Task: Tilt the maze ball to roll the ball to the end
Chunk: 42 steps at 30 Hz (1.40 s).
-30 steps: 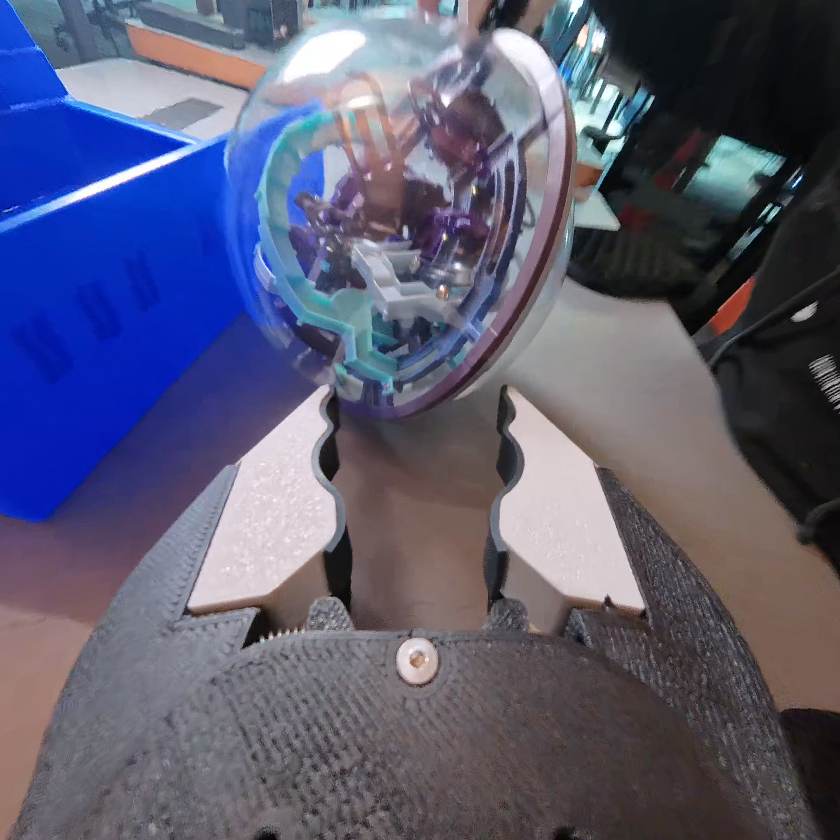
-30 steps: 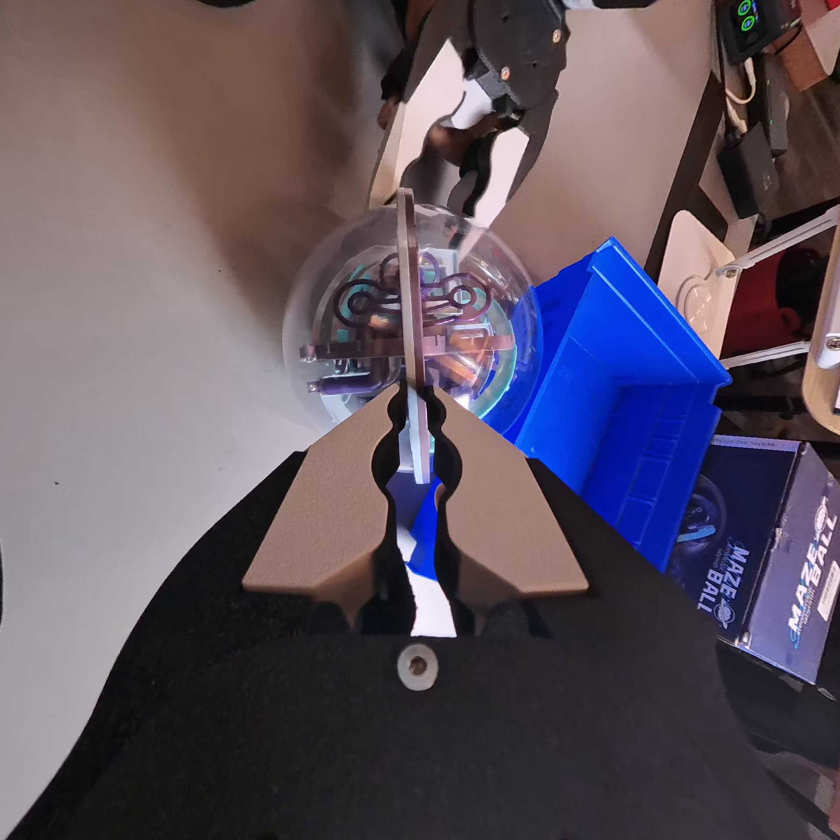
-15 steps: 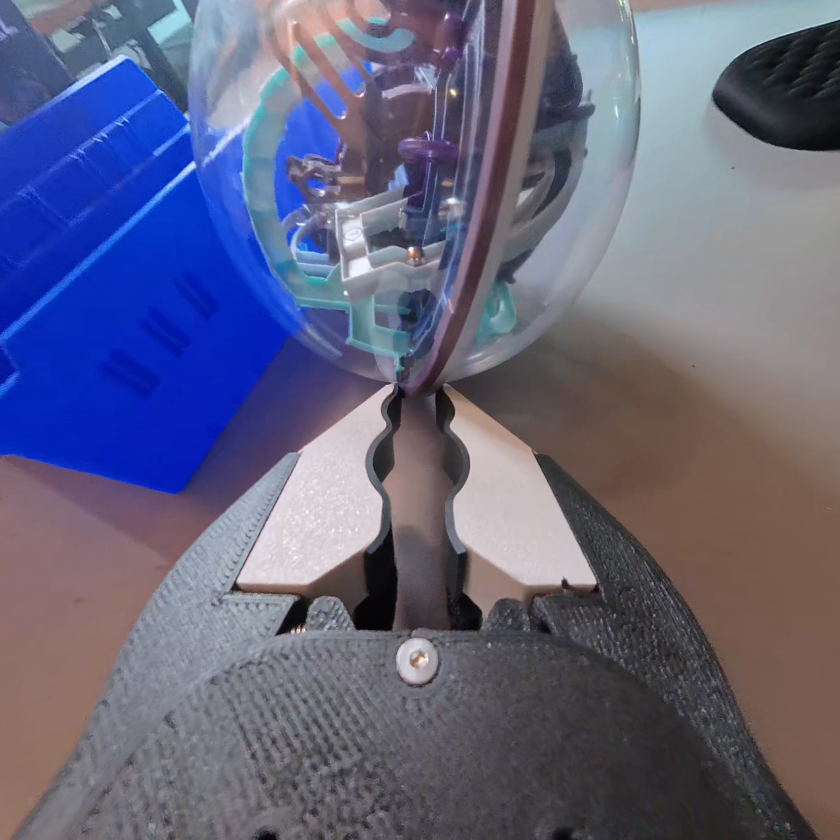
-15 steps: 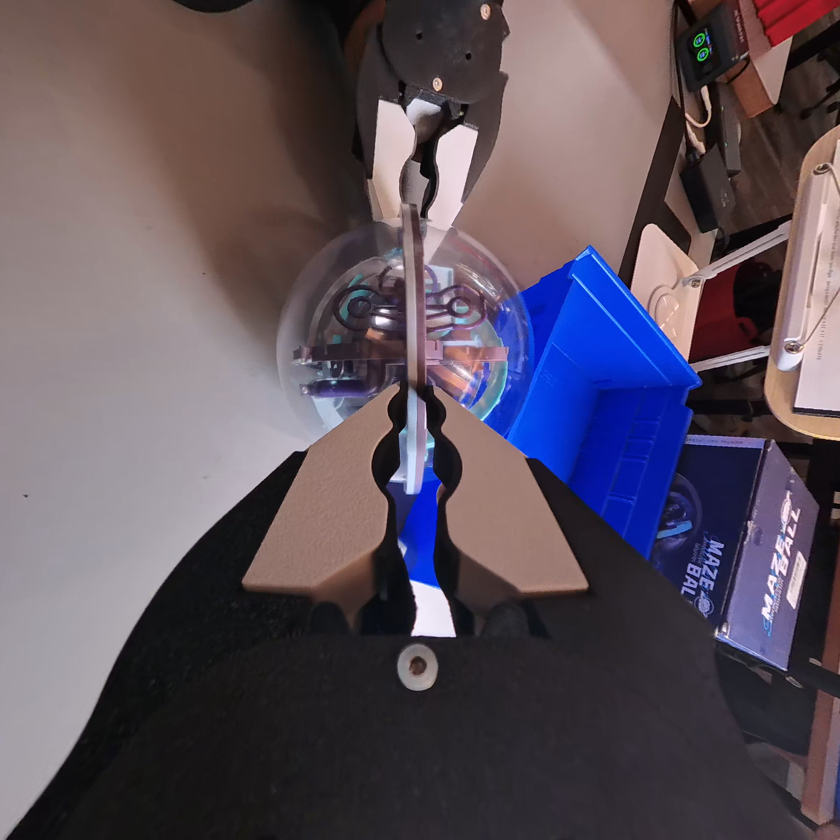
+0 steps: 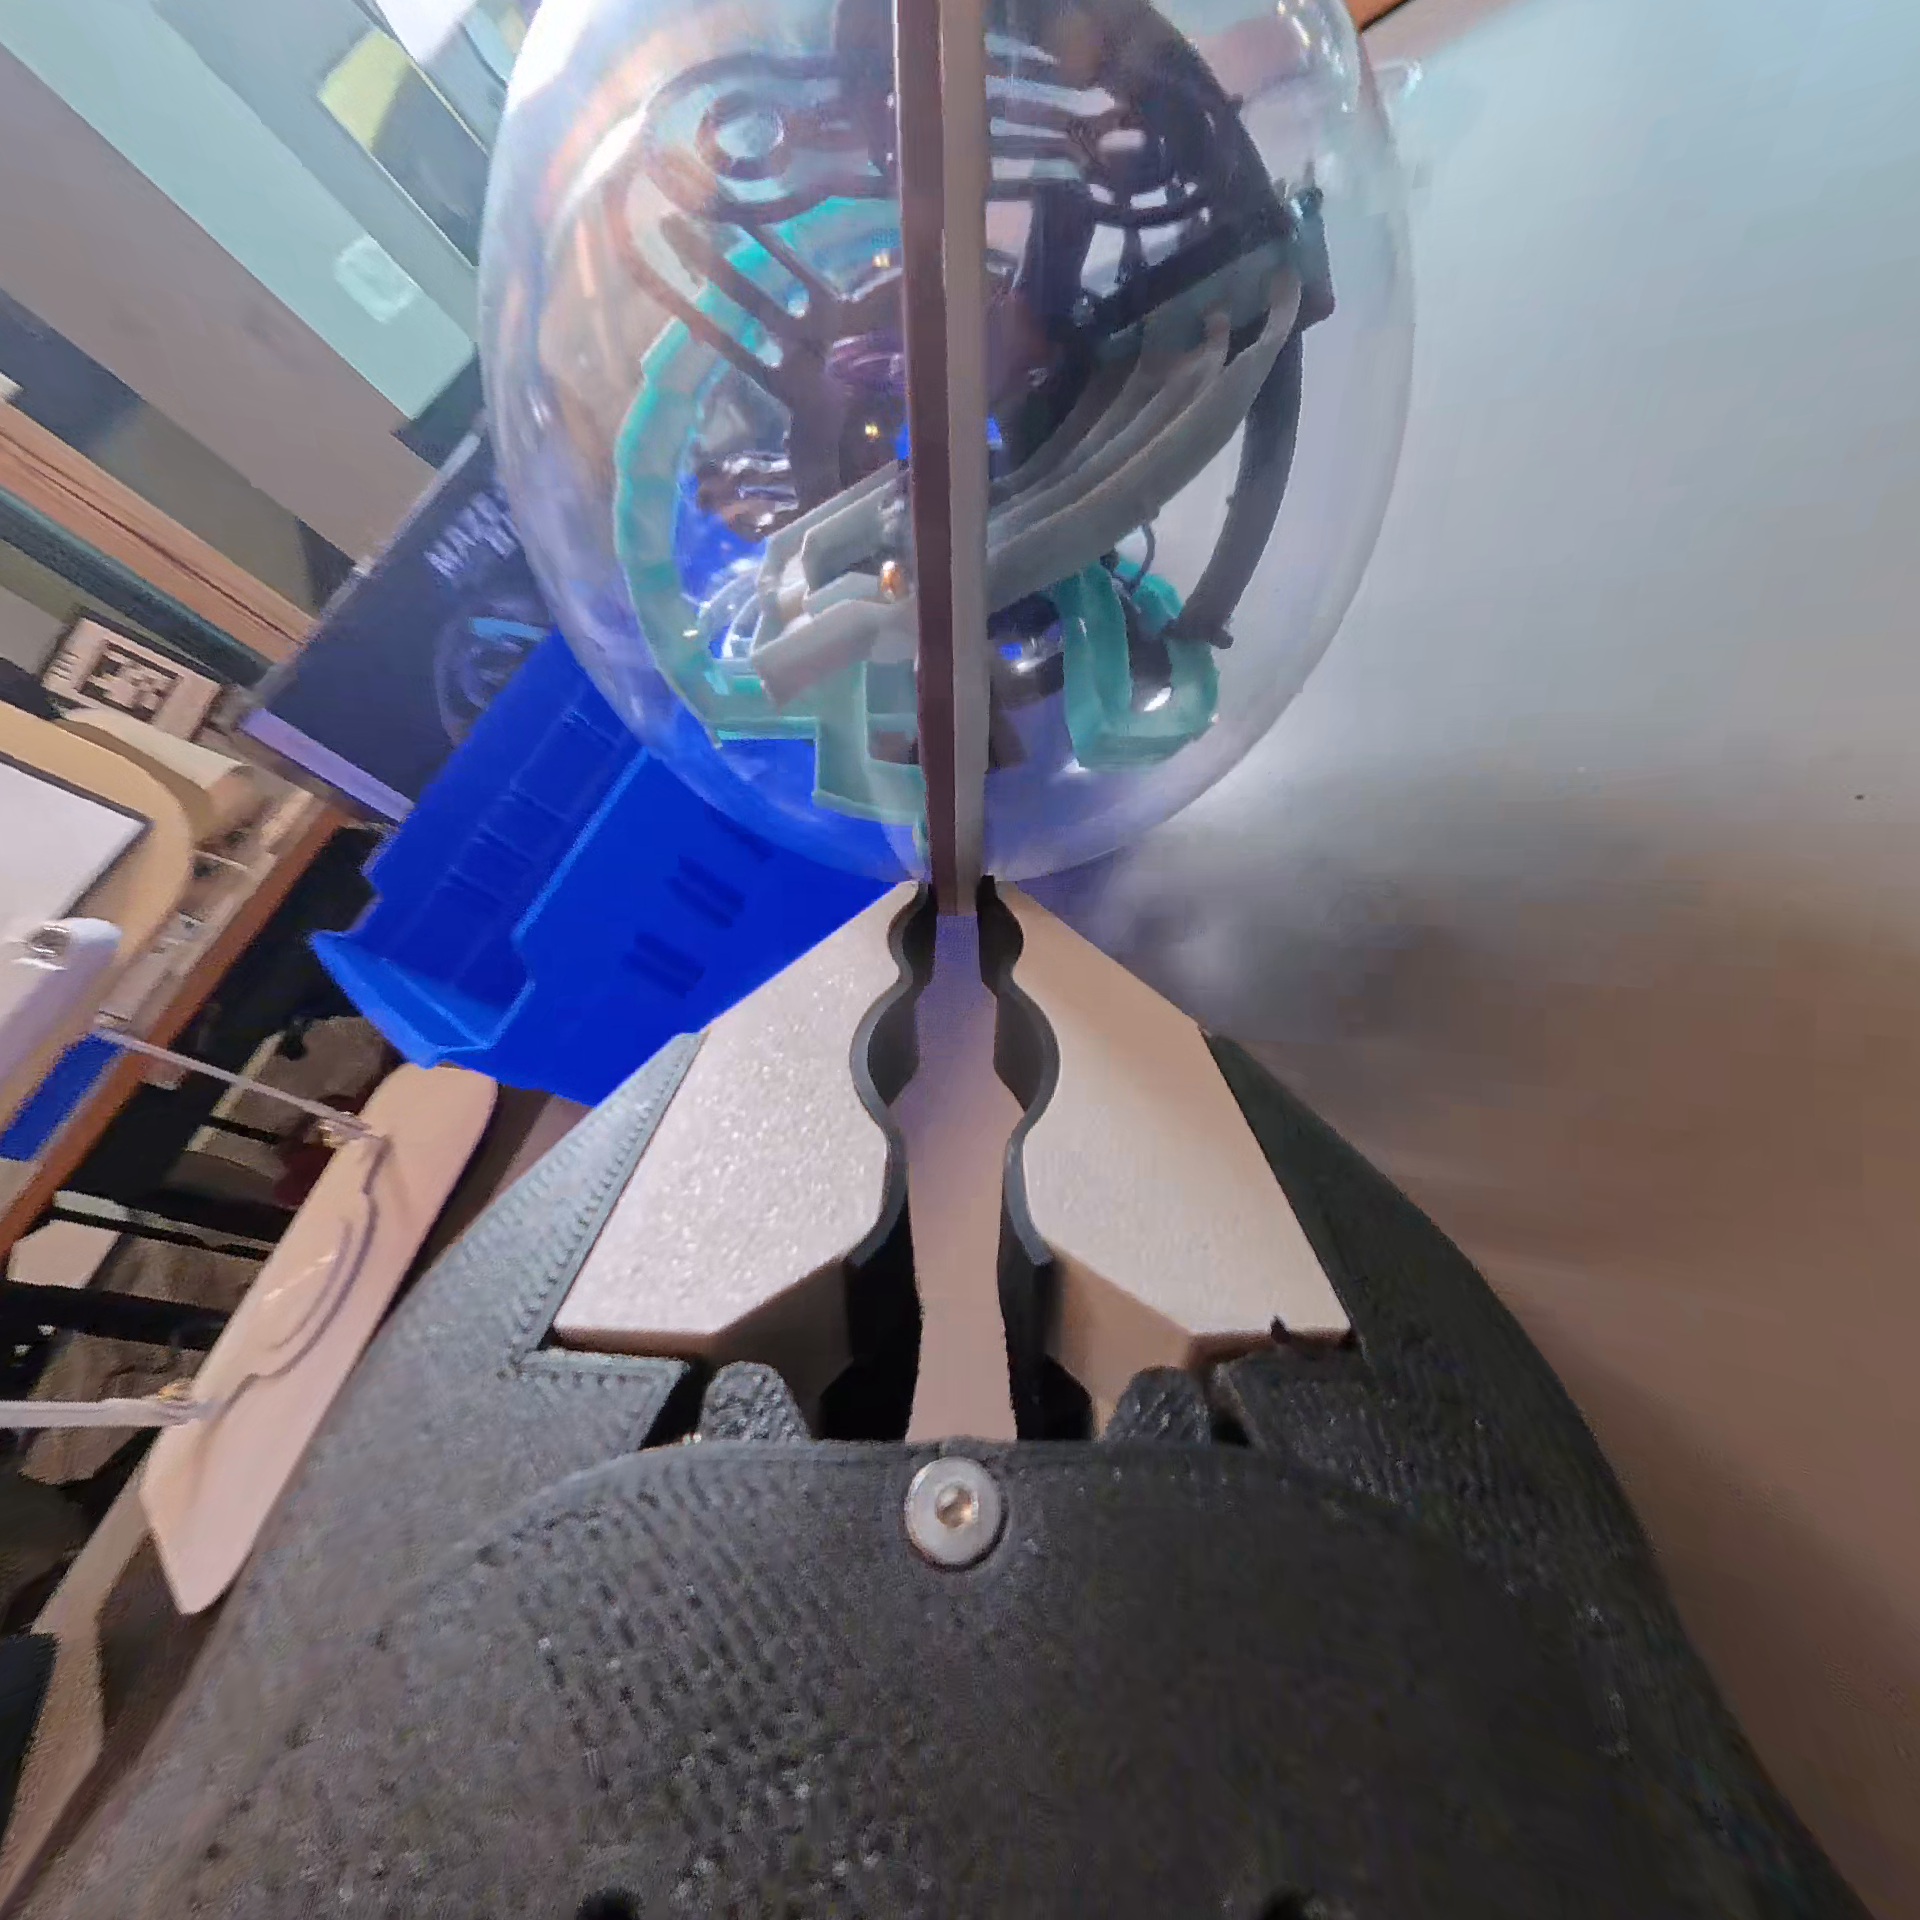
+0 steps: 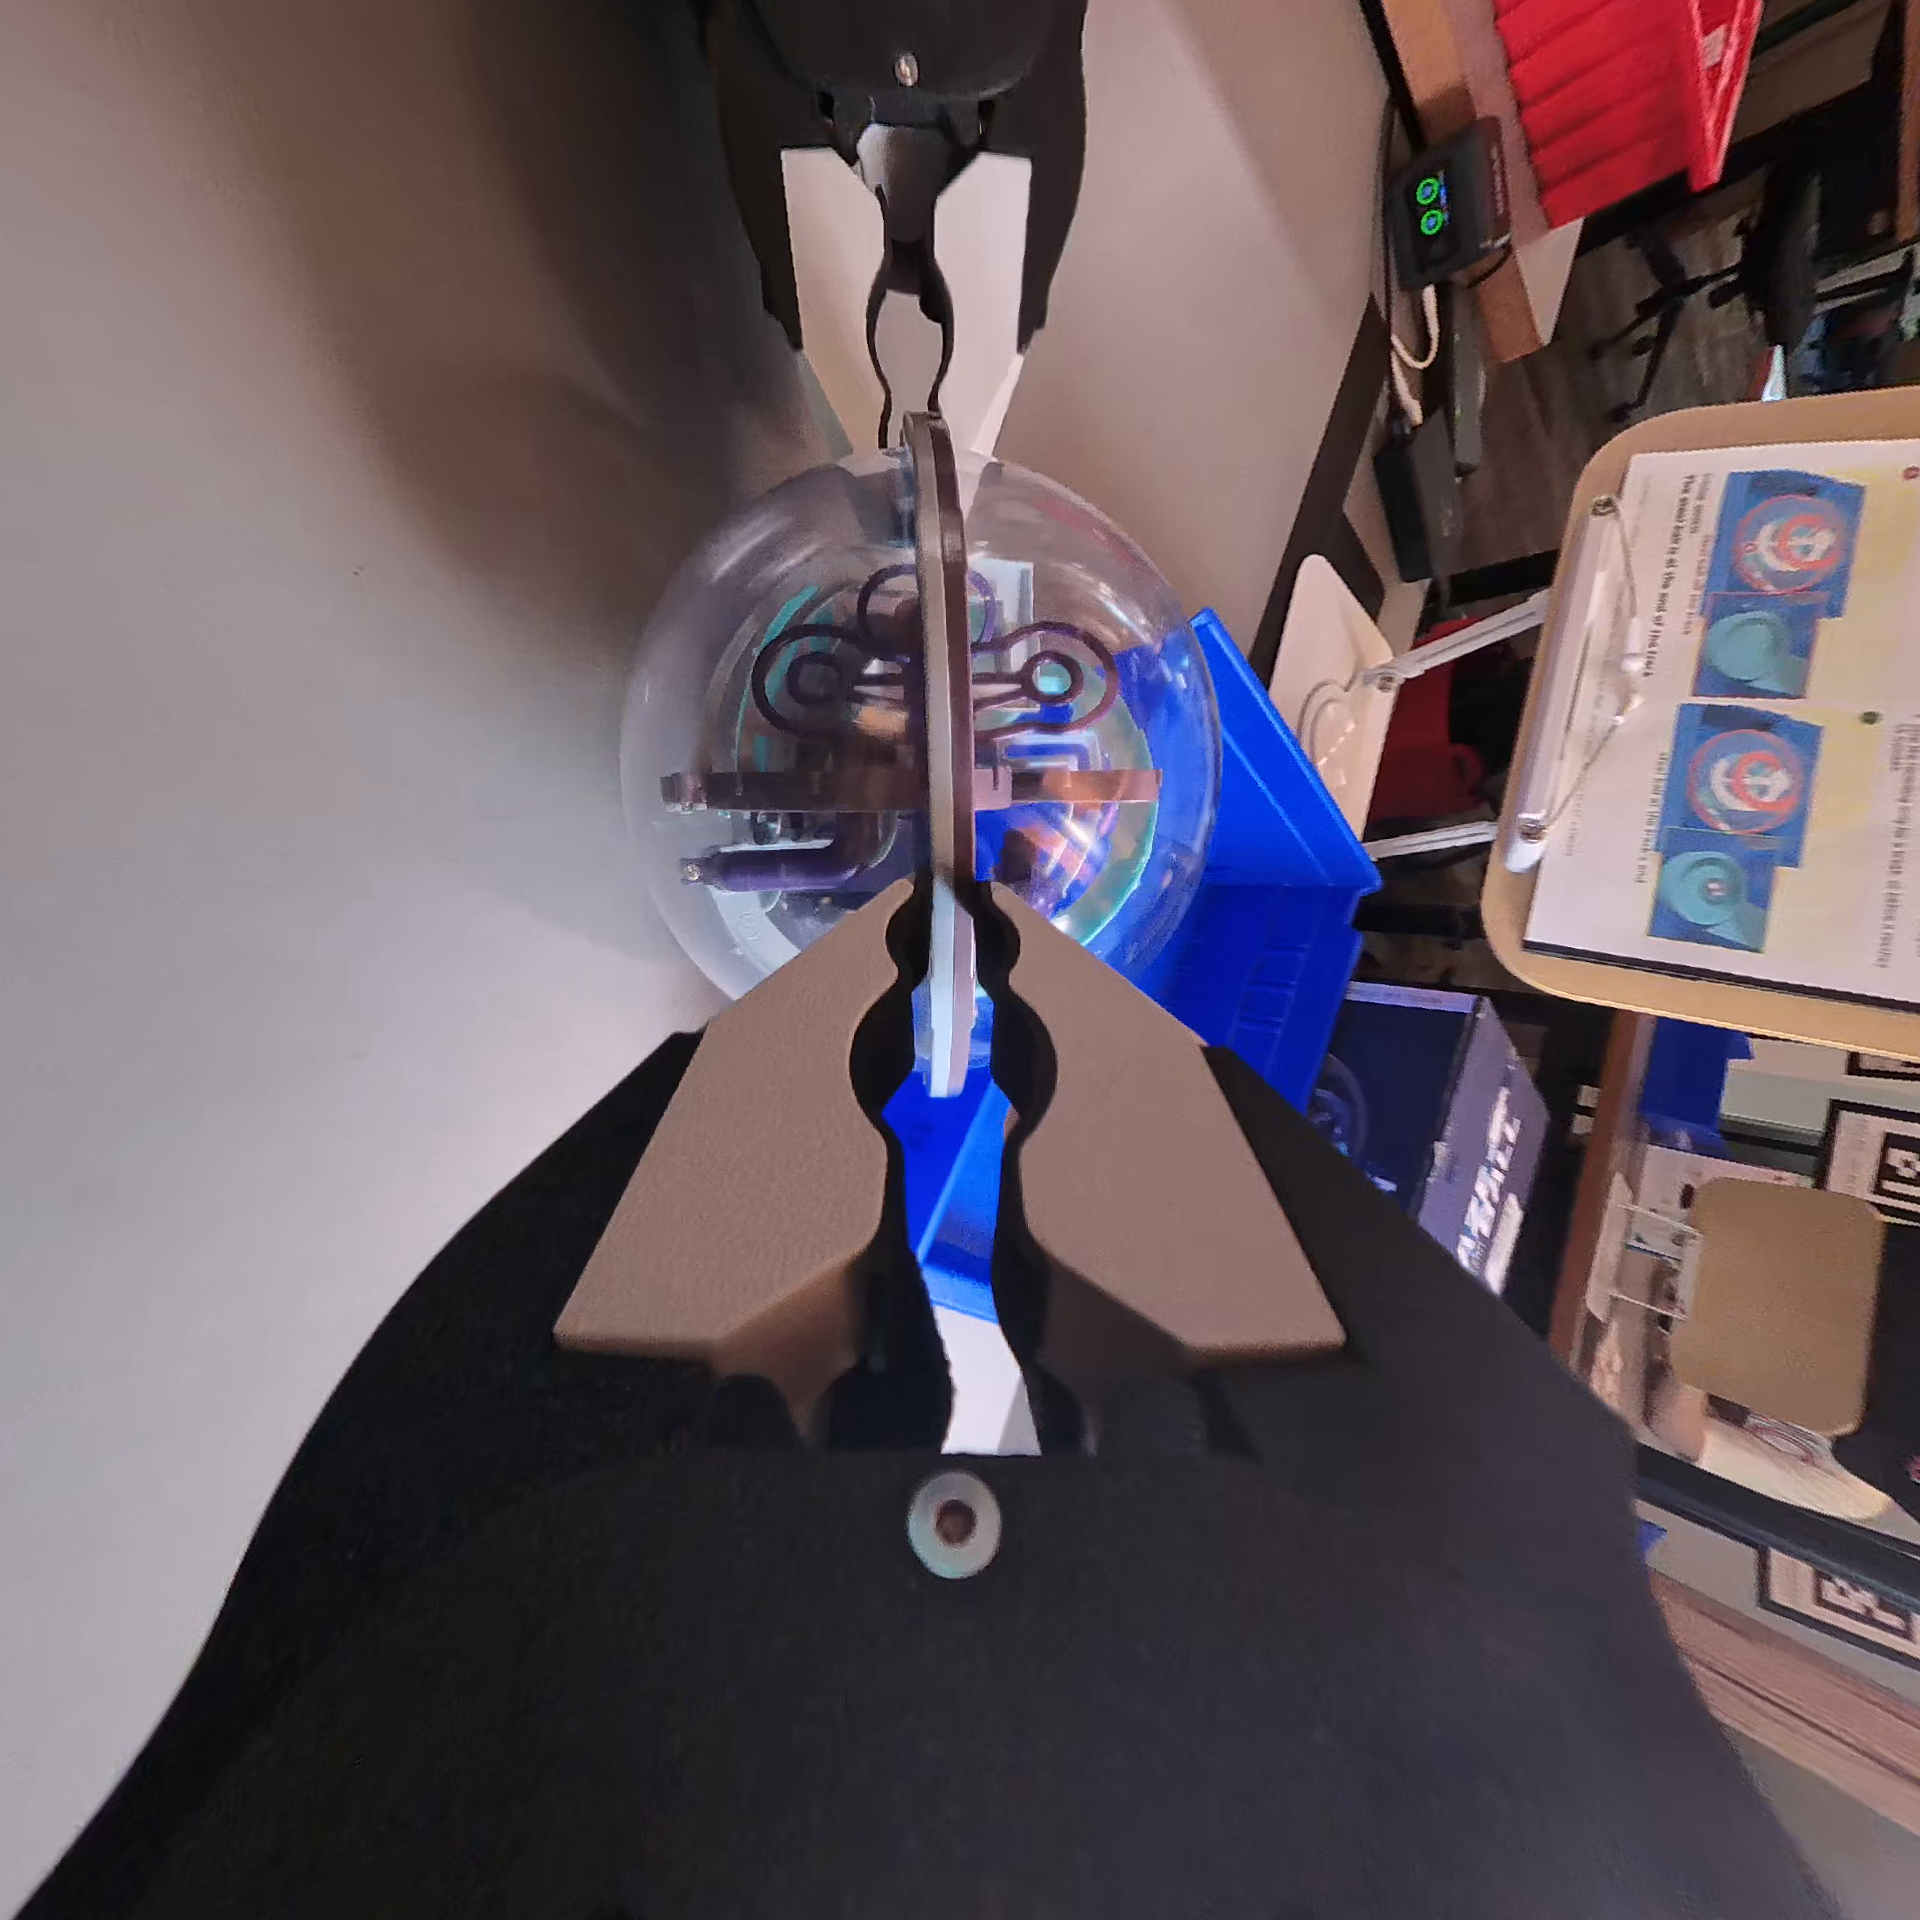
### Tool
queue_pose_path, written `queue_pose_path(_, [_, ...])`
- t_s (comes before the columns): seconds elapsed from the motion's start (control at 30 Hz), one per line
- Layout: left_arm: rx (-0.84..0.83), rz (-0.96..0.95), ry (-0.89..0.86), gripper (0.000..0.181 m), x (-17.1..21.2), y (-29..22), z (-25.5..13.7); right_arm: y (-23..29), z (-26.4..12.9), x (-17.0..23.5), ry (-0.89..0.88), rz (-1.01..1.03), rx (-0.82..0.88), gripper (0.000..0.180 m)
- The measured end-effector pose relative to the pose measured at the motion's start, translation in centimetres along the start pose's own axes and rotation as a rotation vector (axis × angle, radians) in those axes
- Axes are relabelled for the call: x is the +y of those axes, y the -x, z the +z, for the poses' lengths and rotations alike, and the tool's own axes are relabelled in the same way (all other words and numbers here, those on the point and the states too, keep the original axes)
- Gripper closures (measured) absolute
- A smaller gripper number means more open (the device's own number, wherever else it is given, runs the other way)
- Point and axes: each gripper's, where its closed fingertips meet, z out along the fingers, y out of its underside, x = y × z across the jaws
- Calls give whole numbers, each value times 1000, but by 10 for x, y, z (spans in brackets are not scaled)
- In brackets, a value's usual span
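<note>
While I hold the clear maze ball point(image 6: 920, 717) off the pale table point(image 6: 312, 520) at the centre of both frames, my right gripper point(image 6: 951, 904) pinches its flat rim from below. My left gripper point(image 5: 948, 899) pinches the same rim at the far side, seen at the top centre of the right view. A small metal ball point(image 5: 889, 575) sits on a grey track inside. A blue bin point(image 5: 582, 914) lies behind, at mid left.

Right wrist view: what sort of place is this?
Probably a lab or workshop data-collection bench. Beside the pale table are a blue plastic bin, a clipboard with picture instructions, black-and-white marker tags and a small device with green lights.
</note>
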Motion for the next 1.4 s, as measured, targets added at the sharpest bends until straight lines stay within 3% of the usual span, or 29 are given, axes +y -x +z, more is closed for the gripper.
queue_pose_path(0.27, [-106, 35, -68, 175, -24, 21, -18, -21, -17, -12, 30, -36, 77, 174])
queue_pose_path(0.6, [-82, -40, -114, 175, -37, 20, -22, -46, -28, -39, 71, -40, 19, 173])
queue_pose_path(1.4, [-112, -49, -148, 175, -45, 39, -33, -61, -35, -46, 81, -20, 53, 173])
